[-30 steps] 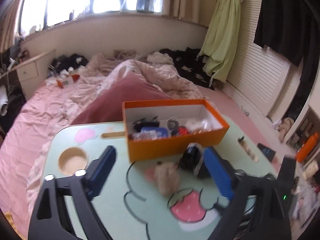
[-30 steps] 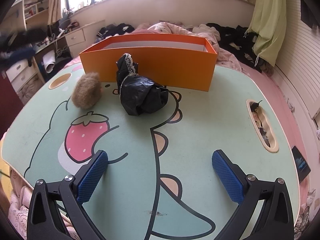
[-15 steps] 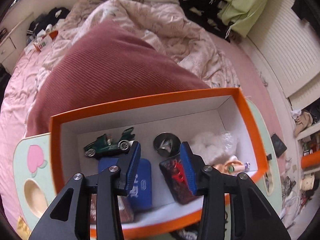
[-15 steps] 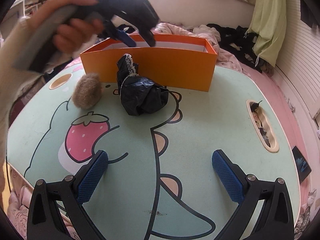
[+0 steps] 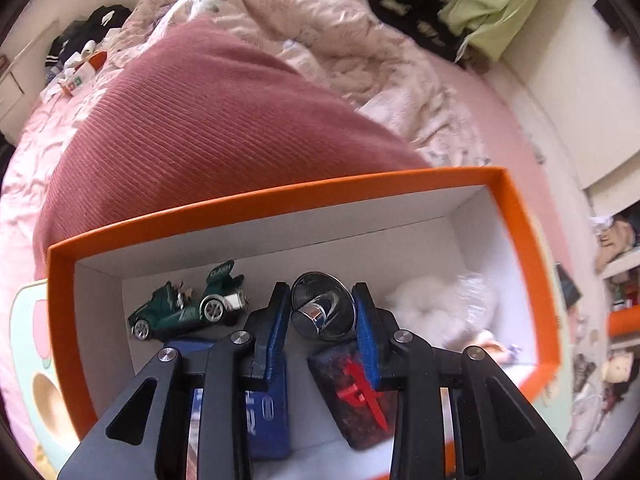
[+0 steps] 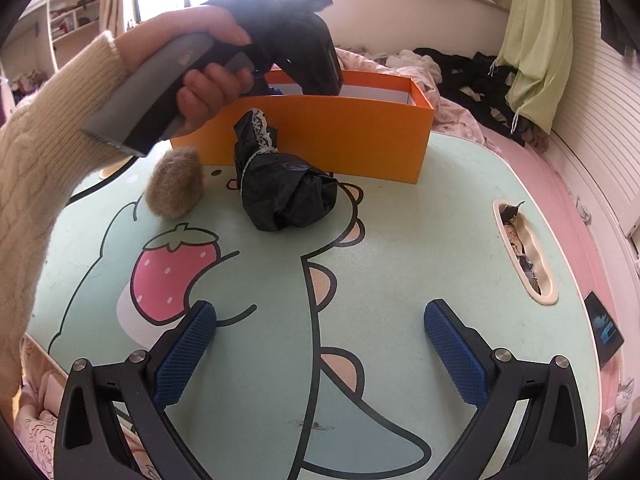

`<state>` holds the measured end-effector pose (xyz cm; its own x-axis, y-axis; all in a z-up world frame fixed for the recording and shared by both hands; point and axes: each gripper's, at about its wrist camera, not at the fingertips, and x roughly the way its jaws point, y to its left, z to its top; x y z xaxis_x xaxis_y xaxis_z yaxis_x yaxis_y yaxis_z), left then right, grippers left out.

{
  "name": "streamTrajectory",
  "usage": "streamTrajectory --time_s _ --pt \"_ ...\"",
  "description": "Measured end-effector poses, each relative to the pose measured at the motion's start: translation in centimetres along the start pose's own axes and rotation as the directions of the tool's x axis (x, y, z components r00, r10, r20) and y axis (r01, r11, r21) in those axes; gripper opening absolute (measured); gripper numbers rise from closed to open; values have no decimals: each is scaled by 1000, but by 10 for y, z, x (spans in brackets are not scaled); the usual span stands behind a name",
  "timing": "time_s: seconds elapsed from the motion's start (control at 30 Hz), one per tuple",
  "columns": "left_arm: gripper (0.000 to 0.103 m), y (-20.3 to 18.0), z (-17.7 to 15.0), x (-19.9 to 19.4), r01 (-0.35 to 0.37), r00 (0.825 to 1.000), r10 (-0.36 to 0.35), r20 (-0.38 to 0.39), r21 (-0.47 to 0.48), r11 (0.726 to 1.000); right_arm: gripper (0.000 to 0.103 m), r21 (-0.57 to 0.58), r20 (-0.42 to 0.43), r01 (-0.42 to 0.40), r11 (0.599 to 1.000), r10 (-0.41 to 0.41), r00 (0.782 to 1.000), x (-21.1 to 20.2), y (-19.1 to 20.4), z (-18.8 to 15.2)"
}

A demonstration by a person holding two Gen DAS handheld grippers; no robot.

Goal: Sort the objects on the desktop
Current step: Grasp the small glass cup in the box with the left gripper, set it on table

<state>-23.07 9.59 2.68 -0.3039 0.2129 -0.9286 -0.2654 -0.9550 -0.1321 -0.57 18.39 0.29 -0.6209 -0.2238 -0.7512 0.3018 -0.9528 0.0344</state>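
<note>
Orange cardboard walls of the box [image 5: 276, 200] surround the left gripper [image 5: 322, 312], whose blue pads have just been closing and now sit against both sides of a shiny metal disc [image 5: 323, 311] on the box floor. A green toy car [image 5: 188, 310] lies just beside it. On the table [image 6: 400, 240], in front of the box, rest a fuzzy brown ball [image 6: 175, 187] and a crumpled black bag [image 6: 286, 194]. The right gripper [image 6: 320, 354] hangs over the table with its fingers wide apart, holding nothing.
</note>
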Motion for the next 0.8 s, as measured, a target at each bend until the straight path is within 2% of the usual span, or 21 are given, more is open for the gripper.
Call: streamTrajectory --time_s 0.1,0.23,0.3,0.37,0.5,0.57,0.67,0.77,0.8 --pt "33 3 -13 -34 56 995 -58 81 22 998 103 0 0 0 1000 0 1000 0 0 0" --pt "33 13 -53 -99 145 964 -161 211 90 985 103 0 1 0 1000 0 1000 0 -1 -1" --pt "33 19 -78 -121 196 943 -220 249 119 973 103 0 1 0 1000 0 1000 0 -1 -1" --pt "33 22 -99 -130 217 933 -249 260 148 965 103 0 2 0 1000 0 1000 0 -1 -1" --pt "33 23 -128 -116 175 939 -212 270 155 972 103 -1 2 0 1000 0 1000 0 -1 -1" --pt "33 19 -133 -101 138 935 -178 306 148 979 103 -1 2 0 1000 0 1000 0 -2 -1" --pt "33 14 -138 -83 139 944 -177 279 150 979 103 -1 3 -1 1000 1 1000 0 -1 -2" --pt "33 17 -144 -77 97 945 -128 302 117 988 103 -2 3 0 1000 0 1000 0 -1 -1" --pt "37 18 -147 -78 82 943 -113 312 111 990 103 -3 4 1 1000 -1 1000 0 -1 -1"
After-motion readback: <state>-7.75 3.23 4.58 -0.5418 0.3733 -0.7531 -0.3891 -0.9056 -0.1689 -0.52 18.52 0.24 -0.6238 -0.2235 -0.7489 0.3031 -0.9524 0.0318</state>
